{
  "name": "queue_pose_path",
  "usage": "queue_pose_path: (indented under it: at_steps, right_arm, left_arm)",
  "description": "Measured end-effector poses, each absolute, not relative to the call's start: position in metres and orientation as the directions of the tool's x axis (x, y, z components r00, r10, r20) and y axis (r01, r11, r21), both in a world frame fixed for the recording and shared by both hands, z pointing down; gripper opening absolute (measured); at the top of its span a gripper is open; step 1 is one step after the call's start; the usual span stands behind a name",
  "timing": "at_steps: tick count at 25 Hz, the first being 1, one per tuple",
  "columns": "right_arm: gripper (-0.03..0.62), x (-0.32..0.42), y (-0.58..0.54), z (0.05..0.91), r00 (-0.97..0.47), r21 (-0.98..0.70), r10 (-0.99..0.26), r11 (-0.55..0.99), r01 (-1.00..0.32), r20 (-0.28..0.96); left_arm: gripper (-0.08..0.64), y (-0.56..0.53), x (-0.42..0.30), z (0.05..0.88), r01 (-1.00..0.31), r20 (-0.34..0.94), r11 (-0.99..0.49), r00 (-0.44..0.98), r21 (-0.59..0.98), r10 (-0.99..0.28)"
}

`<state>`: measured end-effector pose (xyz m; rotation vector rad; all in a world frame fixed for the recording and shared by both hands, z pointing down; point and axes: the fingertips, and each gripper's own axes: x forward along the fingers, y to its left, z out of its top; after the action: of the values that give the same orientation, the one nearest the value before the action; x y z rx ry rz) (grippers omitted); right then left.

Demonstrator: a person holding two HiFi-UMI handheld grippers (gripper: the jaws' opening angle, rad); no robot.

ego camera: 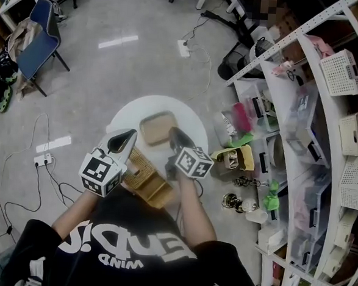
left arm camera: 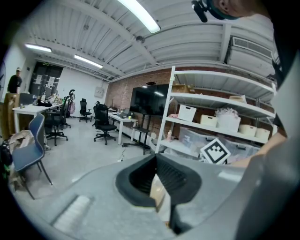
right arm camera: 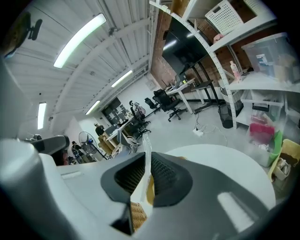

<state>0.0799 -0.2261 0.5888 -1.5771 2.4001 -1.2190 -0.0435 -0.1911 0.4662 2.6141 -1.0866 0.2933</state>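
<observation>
On the white round table in the head view, a tan tray lies straight ahead of me, its longer side running roughly across from one gripper to the other. The left gripper sits just beside the tray's left edge and the right gripper is at its right edge, nearer and seemingly touching. A woven basket lies between the two tools on my side, close against my body. The far half of the table is bare, while the shelving and floor clutter crowd the right. In the left gripper view, the left gripper has its jaws drawn almost together, leaving only a narrow wedge through which tan and white show. I cannot tell whether anything is nipped there. Shelves stand close on the right, with open floor to the left. In the right gripper view, the right gripper is clamped on a thin pale strip that stands upright and juts past the tips. I judge it may be the tray's rim seen edge-on, but I cannot be sure. The basket shows beneath the jaws and the tabletop spreads away to the right.
</observation>
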Motion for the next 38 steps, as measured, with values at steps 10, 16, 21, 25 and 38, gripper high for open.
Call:
queue_pose_path:
  at_steps: [10, 16, 21, 25, 38]
  right_arm:
    - [0.035, 0.079, -0.204, 0.487, -0.448, -0.524, -0.863, 0.277, -0.805, 0.233]
    - [0.035, 0.071, -0.169, 0.45, -0.377, -0.442, -0.904, 0.259, -0.859, 0.203]
    - [0.035, 0.064, -0.134, 0.432, -0.292, -0.38, -0.935, 0.2, -0.903, 0.202]
    - [0.035, 0.059, -0.107, 0.425, -0.225, -0.367, -0.954, 0.14, -0.92, 0.199]
    - [0.037, 0.074, -0.035, 0.424, -0.145, -0.342, -0.974, 0.077, -0.936, 0.176]
  left_arm:
    - [0.002, -0.176, -0.053, 0.447, -0.7, 0.261, -0.688, 0.712, 0.19, -0.652]
    - [0.002, -0.174, -0.068, 0.434, -0.682, 0.23, -0.706, 0.73, 0.19, -0.643]
    - [0.002, -0.173, -0.078, 0.422, -0.645, 0.211, -0.742, 0.763, 0.182, -0.611]
    - [0.002, -0.172, -0.086, 0.419, -0.606, 0.199, -0.775, 0.794, 0.18, -0.575]
    - [0.002, -0.121, -0.066, 0.418, -0.563, 0.208, -0.811, 0.822, 0.159, -0.53]
